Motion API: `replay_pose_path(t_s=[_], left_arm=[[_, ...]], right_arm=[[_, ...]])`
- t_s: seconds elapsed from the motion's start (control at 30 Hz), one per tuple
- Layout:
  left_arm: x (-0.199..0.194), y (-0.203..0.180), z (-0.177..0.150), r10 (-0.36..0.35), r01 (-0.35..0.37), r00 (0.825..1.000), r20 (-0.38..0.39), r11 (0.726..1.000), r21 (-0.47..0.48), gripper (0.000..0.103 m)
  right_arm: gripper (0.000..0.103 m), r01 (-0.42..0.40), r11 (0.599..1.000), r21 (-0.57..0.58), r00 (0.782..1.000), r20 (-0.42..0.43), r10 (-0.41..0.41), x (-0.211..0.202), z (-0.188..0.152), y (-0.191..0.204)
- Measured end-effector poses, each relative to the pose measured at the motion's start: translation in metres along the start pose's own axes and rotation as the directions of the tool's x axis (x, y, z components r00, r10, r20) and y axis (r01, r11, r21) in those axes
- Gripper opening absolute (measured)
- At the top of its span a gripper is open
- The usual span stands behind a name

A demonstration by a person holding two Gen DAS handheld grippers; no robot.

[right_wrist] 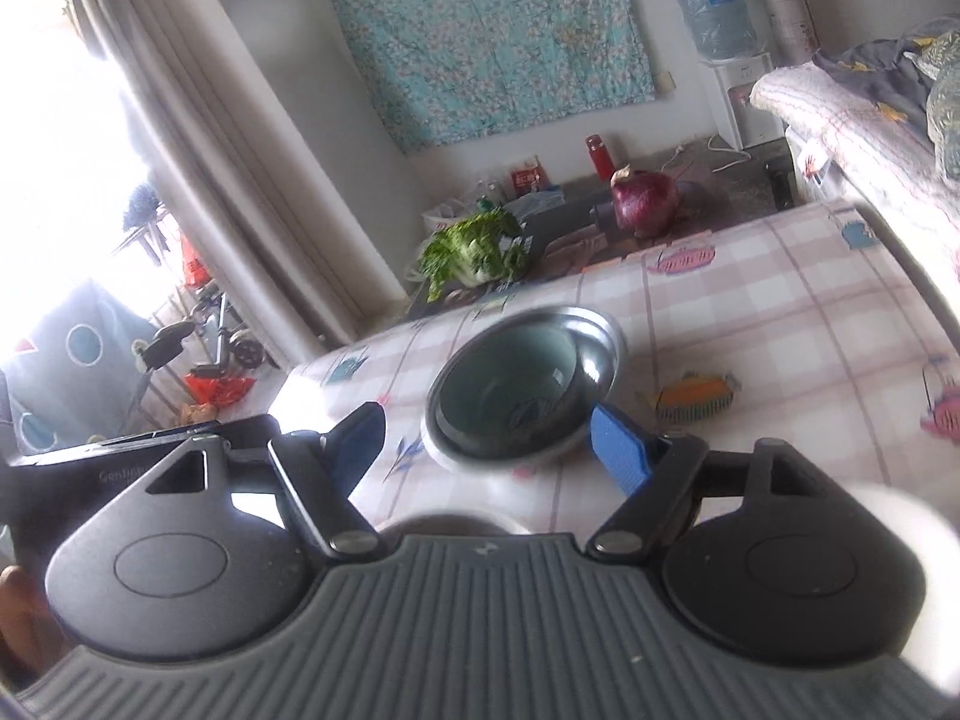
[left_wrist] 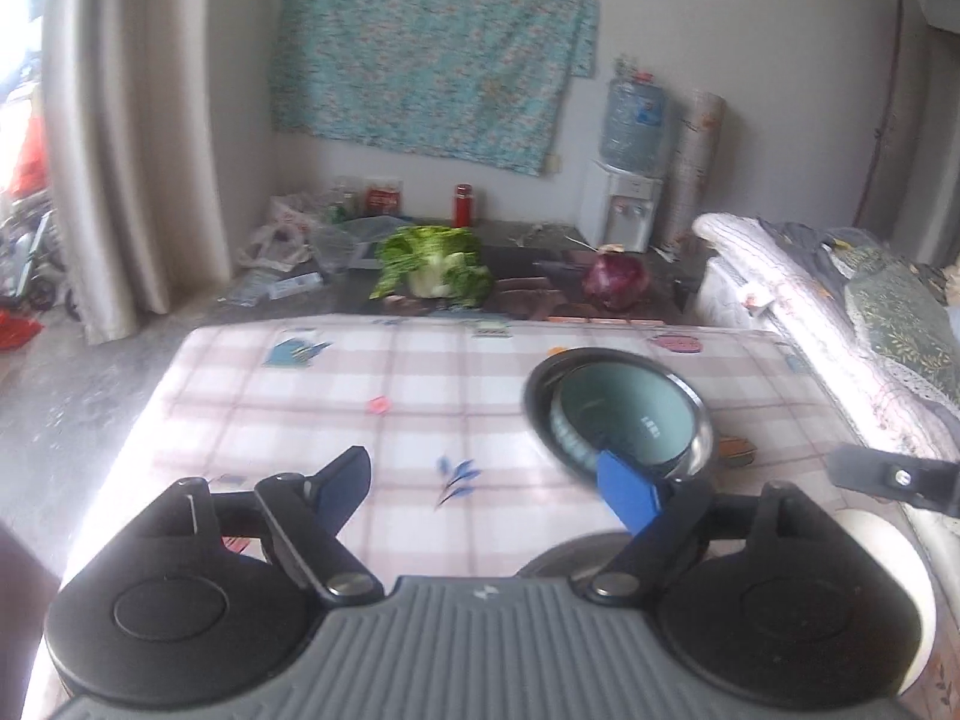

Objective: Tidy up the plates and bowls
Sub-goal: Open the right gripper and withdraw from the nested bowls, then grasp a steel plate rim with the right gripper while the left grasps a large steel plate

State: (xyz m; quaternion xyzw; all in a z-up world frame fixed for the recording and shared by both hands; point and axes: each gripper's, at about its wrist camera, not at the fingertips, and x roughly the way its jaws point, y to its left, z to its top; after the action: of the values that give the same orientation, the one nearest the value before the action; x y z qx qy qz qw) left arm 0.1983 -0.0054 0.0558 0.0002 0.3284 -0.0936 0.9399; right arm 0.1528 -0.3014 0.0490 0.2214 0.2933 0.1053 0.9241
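Checked tablecloth (right_wrist: 750,312) under glossy, perhaps teal-lined bowl (right_wrist: 510,396) in steel dish (right_wrist: 606,330)

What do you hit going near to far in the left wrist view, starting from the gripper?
left gripper → green bowl nested in a metal bowl → table's far edge → leafy greens → red bottle → floral cloth on the wall.

Both wrist views look down, blurrily, sharing the nested bowls (left_wrist: 618,414).

1. Bowl (left_wrist: 624,420) sits inside metal dish (left_wrist: 690,396) on table (left_wrist: 300,396), right of centre.
2. Behind table: cabbage (left_wrist: 435,267) left, onion (left_wrist: 615,282) right.
3. Water dispenser (left_wrist: 627,204) at back wall.
4. Bed (left_wrist: 840,300) right of table.
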Motion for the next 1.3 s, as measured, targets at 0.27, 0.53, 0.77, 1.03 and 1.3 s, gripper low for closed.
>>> replay_pose_path(t_s=[0.27,0.53,0.77,1.03,1.3], left_arm=[[-0.057,0.055,-0.068,0.120,-0.117,0.992,0.026,0.986,-0.116,0.086],[-0.109,0.082,-0.133,0.304,-0.281,0.943,0.135,0.945,-0.170,0.090],[-0.119,0.080,-0.188,0.420,-0.414,0.905,0.064,0.906,-0.089,0.098],[-0.146,0.111,-0.193,0.241,-0.225,0.971,-0.002,0.902,-0.368,0.098],[-0.114,0.127,-0.169,0.218,-0.223,0.974,-0.053,0.917,-0.331,0.079]], right_arm=[[0.076,-0.053,0.997,-0.051,0.997,-0.063,0.050,-0.038,-0.060,0.032],[0.076,-0.089,0.993,-0.083,0.992,-0.098,0.081,-0.054,-0.104,0.069],[0.076,-0.082,0.991,-0.105,0.990,-0.126,0.068,-0.052,-0.133,0.092],[0.076,-0.111,0.993,-0.041,0.973,-0.206,0.100,-0.031,-0.172,0.114],[0.067,-0.129,0.992,-0.014,0.968,-0.218,0.123,-0.001,-0.182,0.141]])
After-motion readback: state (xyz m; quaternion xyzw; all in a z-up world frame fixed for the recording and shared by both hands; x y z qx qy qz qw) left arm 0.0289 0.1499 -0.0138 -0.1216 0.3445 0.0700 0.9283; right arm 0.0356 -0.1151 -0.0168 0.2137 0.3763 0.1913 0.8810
